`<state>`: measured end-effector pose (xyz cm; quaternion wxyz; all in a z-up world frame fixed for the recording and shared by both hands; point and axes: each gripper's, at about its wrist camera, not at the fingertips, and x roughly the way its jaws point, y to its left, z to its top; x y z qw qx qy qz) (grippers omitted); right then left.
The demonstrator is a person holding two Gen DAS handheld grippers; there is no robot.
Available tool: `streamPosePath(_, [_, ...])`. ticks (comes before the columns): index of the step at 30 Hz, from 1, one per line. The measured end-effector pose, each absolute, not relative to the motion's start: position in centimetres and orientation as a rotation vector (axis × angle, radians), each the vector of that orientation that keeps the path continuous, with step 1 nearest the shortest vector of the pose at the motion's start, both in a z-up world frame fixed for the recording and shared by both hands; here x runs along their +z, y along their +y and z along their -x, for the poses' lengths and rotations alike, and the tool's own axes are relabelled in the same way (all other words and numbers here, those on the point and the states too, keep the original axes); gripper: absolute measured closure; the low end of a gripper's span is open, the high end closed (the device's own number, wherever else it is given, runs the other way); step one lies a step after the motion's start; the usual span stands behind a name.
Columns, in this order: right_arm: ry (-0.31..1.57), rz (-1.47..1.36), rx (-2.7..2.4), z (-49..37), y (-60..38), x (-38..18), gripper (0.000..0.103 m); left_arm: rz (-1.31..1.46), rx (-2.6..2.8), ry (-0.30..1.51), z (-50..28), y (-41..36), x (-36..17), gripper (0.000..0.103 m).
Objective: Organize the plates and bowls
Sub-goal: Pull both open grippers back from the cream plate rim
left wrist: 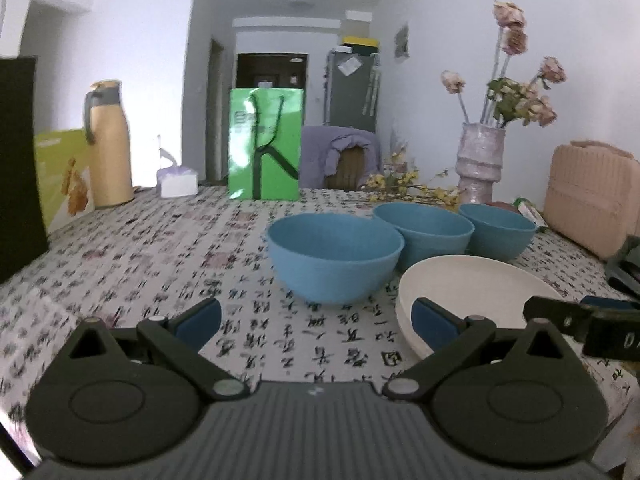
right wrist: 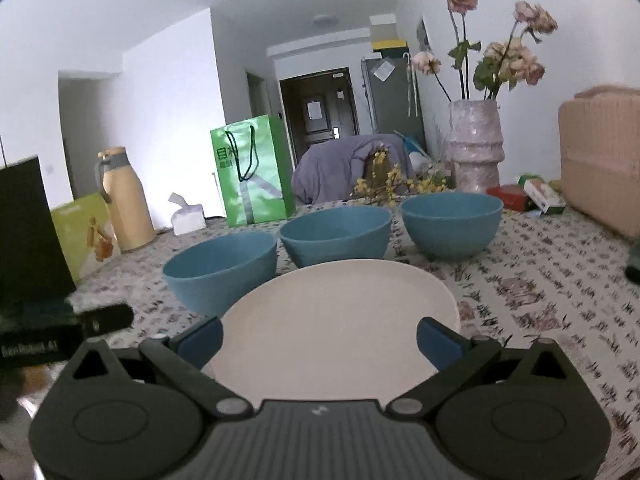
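Three blue bowls stand in a row on the patterned tablecloth: the left bowl [left wrist: 334, 258] [right wrist: 221, 270], the middle bowl [left wrist: 424, 232] [right wrist: 335, 234] and the right bowl [left wrist: 497, 230] [right wrist: 451, 222]. A cream plate [left wrist: 472, 292] [right wrist: 340, 320] lies in front of them. My left gripper [left wrist: 318, 322] is open, empty, just short of the left bowl, with the plate's edge by its right finger. My right gripper [right wrist: 320, 340] is open over the plate's near half, pads apart from it. Each gripper shows at the edge of the other's view.
At the table's far side stand a green paper bag [left wrist: 264, 146], a tan thermos [left wrist: 108, 148], a tissue box [left wrist: 178, 182], a vase of dried flowers [left wrist: 480, 164] and a beige case [left wrist: 592, 196]. A dark box [left wrist: 18, 168] stands at the left edge.
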<state>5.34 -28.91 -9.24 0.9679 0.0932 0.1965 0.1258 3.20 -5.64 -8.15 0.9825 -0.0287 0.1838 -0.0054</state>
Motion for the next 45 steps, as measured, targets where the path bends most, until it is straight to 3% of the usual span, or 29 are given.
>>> streamPosePath(14, [0.506, -0.280, 0.197, -6.2, -28.4, -9.8, 0.000, 0.165, 0.056, 0.439, -3.8, -3.7, -8.4, 0.000])
streamPosePath(34, [0.511, -0.185, 0.237, -9.1, -26.1, -8.9, 0.000, 0.144, 0.082, 0.438, -5.0, -2.6, -9.0, 0.000])
streamPosePath(45, [0.514, -0.165, 0.188, -12.5, -24.5, -7.3, 0.000, 0.196, 0.067, 0.434, -7.2, 1.8, -8.3, 0.000])
